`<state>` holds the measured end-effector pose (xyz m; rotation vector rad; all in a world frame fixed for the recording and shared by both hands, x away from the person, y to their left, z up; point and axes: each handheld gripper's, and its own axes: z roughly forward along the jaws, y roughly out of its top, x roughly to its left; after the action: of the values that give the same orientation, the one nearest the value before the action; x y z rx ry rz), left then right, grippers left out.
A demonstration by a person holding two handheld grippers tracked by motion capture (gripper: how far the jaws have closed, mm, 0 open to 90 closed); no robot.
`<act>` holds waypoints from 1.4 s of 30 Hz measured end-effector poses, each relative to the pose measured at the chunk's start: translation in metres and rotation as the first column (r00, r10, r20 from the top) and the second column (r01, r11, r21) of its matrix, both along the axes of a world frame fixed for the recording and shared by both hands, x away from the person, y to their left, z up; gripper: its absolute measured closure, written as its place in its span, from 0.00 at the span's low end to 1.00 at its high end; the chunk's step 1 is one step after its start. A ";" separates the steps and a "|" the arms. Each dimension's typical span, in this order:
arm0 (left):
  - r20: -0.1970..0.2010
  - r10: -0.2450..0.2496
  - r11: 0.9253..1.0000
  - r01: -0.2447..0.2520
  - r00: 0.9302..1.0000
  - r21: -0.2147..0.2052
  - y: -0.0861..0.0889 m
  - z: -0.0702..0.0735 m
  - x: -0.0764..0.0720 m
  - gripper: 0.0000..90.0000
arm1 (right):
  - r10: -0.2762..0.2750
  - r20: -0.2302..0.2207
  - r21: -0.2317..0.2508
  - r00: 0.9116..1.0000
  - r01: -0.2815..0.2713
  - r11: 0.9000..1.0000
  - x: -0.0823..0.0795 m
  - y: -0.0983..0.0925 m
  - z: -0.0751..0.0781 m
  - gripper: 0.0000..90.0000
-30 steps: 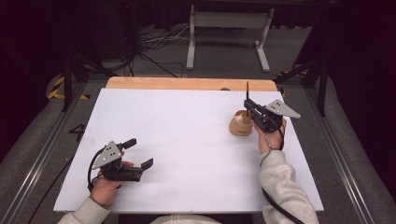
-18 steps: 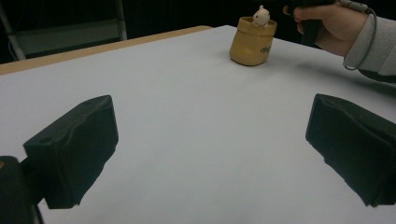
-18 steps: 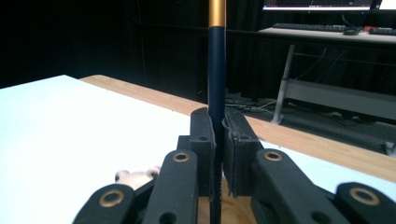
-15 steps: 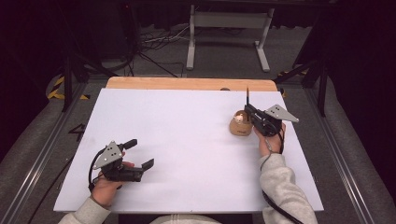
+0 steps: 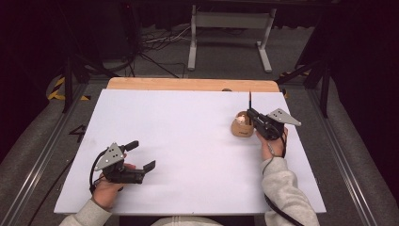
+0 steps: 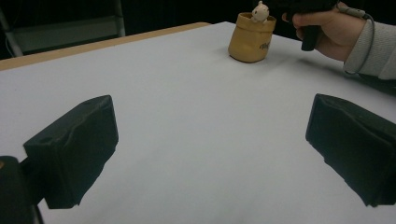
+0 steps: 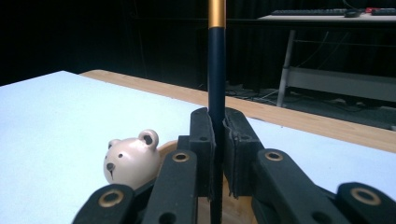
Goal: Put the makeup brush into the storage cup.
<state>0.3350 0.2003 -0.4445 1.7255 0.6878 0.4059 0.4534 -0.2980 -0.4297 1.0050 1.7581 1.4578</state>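
Lowering slightly since a second ago, the right gripper (image 5: 251, 116) is now sitting closer over the tan pot (image 5: 241, 129), while the left gripper (image 5: 140, 156) is staying where it was.

Going from left to right in the high view, dark floor with a metal rail and yellow-black tape is running beside the table, and a white sheet (image 5: 188, 141) is covering the table (image 5: 188, 84), leaving a strip of bare wood at the far edge. Beyond it, cables and a grey metal stand (image 5: 229, 28) are lying in a dark room.

At the near left, the left hand (image 5: 106, 190) is holding its gripper low over the sheet, pointing toward the right, its jaws standing wide apart with nothing between them. Toward the right, the pot is standing upright on the sheet with a small bear head (image 7: 132, 158) peeking from its mouth. Just right of it, the right hand (image 5: 273, 146) is holding its gripper level above the pot, jaws clamping a thin dark stick (image 7: 216, 70) that is standing upright with a gold band near its top.
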 end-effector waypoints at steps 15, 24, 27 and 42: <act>-0.009 -0.005 1.000 0.005 1.000 -0.004 0.001 0.001 0.001 0.03 | -0.003 0.027 0.145 1.000 -0.001 0.989 -0.007 -0.007 0.012 0.38; -0.006 0.000 1.000 -0.001 1.000 -0.022 0.006 0.003 0.001 0.02 | 0.042 0.037 0.042 0.998 -0.043 0.998 -0.024 -0.010 0.029 0.11; -0.004 0.000 1.000 0.000 1.000 -0.027 0.006 0.004 0.001 0.02 | 0.056 0.047 0.034 0.997 -0.058 0.998 -0.032 -0.012 0.035 0.06; 0.001 0.003 0.999 -0.003 1.000 -0.047 0.018 0.008 -0.004 0.02 | 0.176 0.022 -0.026 0.984 -0.175 0.984 -0.072 -0.015 0.055 0.00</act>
<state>0.3309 0.2184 -0.4369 1.6799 0.6938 0.3902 0.3816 -0.3133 -0.3747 0.8339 1.8821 1.5448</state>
